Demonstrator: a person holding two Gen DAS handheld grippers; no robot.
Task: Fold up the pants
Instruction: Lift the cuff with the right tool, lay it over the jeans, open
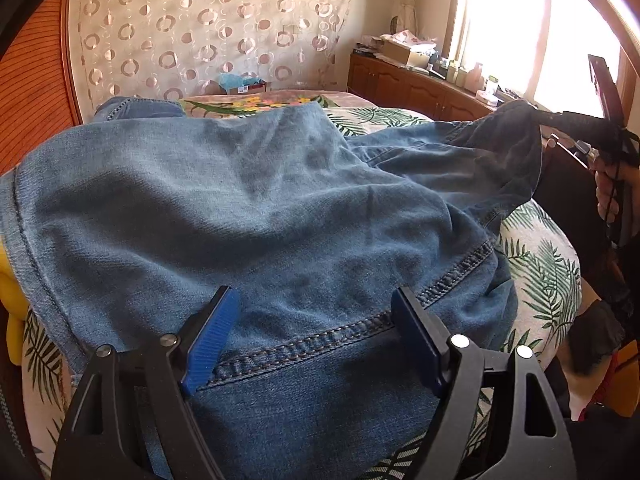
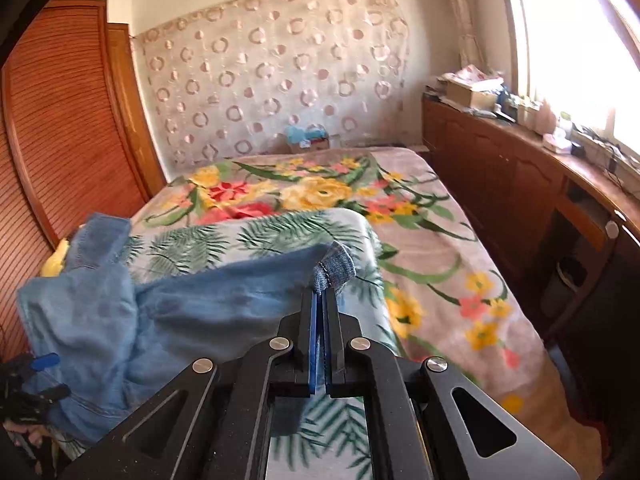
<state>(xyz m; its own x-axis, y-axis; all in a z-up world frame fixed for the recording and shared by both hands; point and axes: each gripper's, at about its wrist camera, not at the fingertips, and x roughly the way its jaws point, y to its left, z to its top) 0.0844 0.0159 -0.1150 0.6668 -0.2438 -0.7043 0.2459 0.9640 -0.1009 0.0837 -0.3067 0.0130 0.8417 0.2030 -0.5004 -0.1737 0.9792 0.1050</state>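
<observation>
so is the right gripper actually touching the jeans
Touching. In the right wrist view the right gripper is shut on a hem corner of the jeans, and the denim sticks out just past its tips.

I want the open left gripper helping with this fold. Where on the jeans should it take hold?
Probably the stitched waistband of the jeans, lying flat between the left gripper fingers: come from the near edge, one finger sliding under. The right gripper already pinches a leg hem.

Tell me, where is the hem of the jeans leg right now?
In the right wrist view the hem sits mid-frame, pinched in the shut right hand-held gripper, lifted above the leaf-print blanket on the bed.
</observation>
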